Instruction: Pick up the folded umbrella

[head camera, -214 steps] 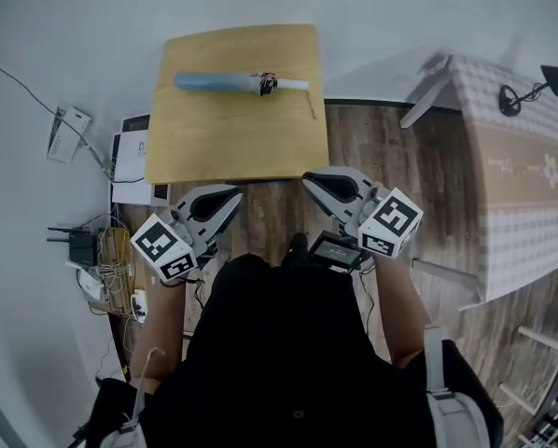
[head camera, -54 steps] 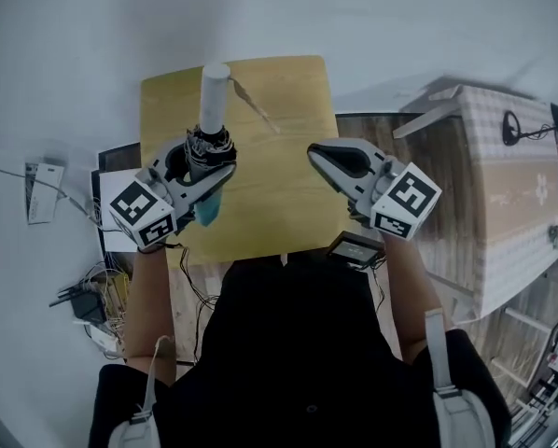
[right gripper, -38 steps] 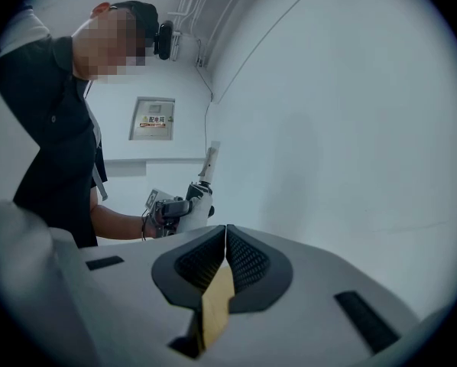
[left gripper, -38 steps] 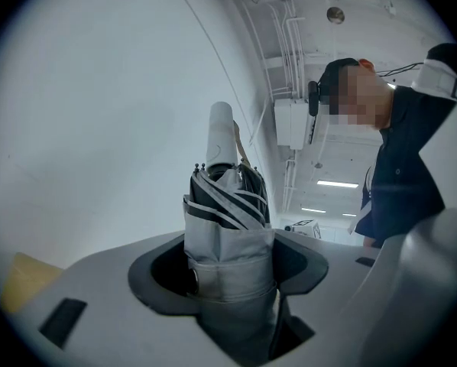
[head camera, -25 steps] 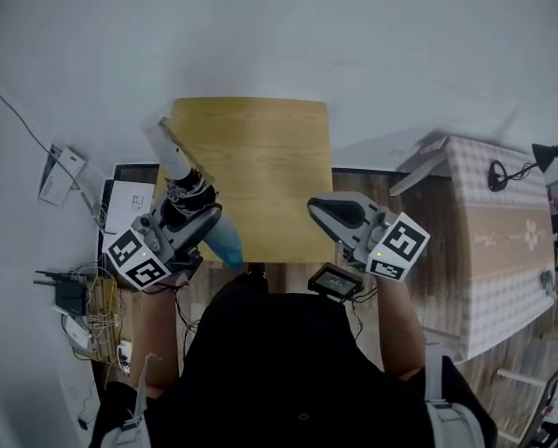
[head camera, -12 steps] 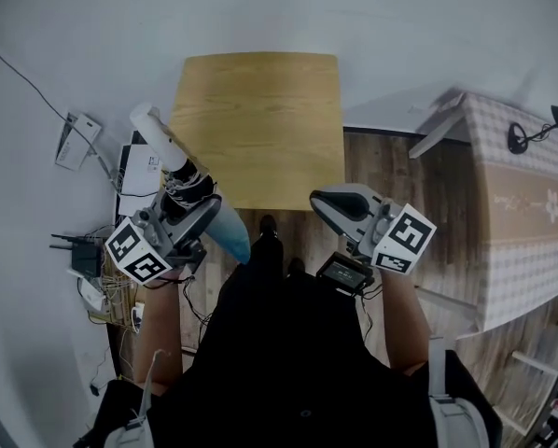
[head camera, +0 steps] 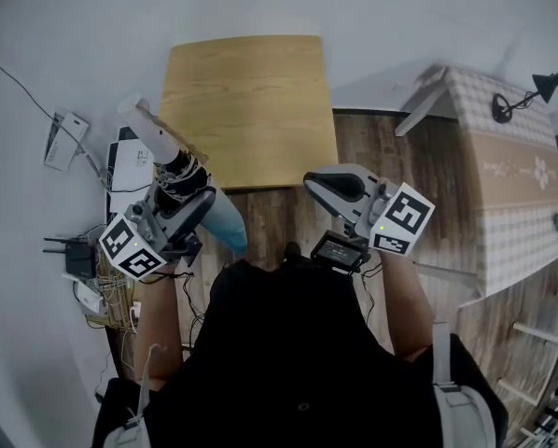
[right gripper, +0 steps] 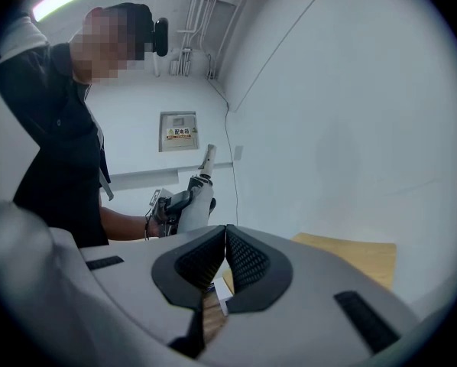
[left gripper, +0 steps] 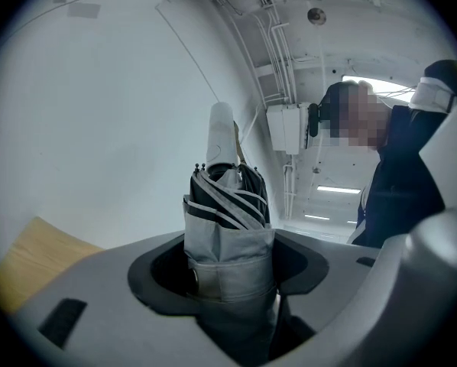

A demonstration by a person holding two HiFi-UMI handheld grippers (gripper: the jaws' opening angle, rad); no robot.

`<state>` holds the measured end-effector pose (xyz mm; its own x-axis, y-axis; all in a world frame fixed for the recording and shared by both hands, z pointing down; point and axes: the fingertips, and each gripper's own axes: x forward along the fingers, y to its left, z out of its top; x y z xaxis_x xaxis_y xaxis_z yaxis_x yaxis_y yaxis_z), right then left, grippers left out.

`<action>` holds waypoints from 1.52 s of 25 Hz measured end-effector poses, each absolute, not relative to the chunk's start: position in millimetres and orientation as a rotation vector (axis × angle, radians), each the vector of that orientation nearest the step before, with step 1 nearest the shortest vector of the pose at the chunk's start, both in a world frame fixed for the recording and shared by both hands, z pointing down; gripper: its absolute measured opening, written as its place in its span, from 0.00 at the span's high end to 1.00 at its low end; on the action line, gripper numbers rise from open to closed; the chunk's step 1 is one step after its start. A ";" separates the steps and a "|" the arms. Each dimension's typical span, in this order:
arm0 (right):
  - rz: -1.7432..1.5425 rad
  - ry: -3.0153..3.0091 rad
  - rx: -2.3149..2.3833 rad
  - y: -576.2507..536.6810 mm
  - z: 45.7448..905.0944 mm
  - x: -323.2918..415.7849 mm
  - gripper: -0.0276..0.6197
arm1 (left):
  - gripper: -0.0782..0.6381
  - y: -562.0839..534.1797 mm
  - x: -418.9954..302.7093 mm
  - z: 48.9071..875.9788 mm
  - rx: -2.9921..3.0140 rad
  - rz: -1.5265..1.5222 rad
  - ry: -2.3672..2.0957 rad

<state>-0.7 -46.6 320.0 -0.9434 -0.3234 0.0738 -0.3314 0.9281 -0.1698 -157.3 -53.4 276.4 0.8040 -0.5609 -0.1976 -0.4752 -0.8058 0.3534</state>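
The folded umbrella [head camera: 184, 177] is off the table and stands tilted in my left gripper [head camera: 190, 200], which is shut on its gathered dark-and-grey canopy [left gripper: 227, 235]. Its white handle [head camera: 146, 125] points up and away, and its light blue end [head camera: 227, 233] hangs toward the person. In the left gripper view the handle [left gripper: 221, 132] rises above the jaws. My right gripper [head camera: 327, 186] is shut with nothing in it, and its ribbed pads [right gripper: 225, 260] meet. The right gripper view also shows the held umbrella [right gripper: 200, 180] to its left.
The bare wooden table [head camera: 246, 101] lies ahead of both grippers. A table with a checked cloth [head camera: 512, 185] and a black lamp [head camera: 531, 90] stand at the right. Papers [head camera: 128, 168] and a router with cables [head camera: 78, 261] lie on the floor at the left.
The umbrella, once flat on the table, is now held in my left gripper. Over the last second both grippers drew back from the table toward the person, with the umbrella still gripped.
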 end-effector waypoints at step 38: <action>0.262 -3.059 0.533 49.2 312.4 -112.9 0.93 | 0.50 37.4 -257.4 272.8 2.688 -0.490 -0.627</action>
<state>-112.9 49.2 312.4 -0.9411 -0.3338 0.0533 -0.3380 0.9273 -0.1610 -257.4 37.4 272.8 0.8433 -0.4749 -0.2517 -0.3590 -0.8462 0.3938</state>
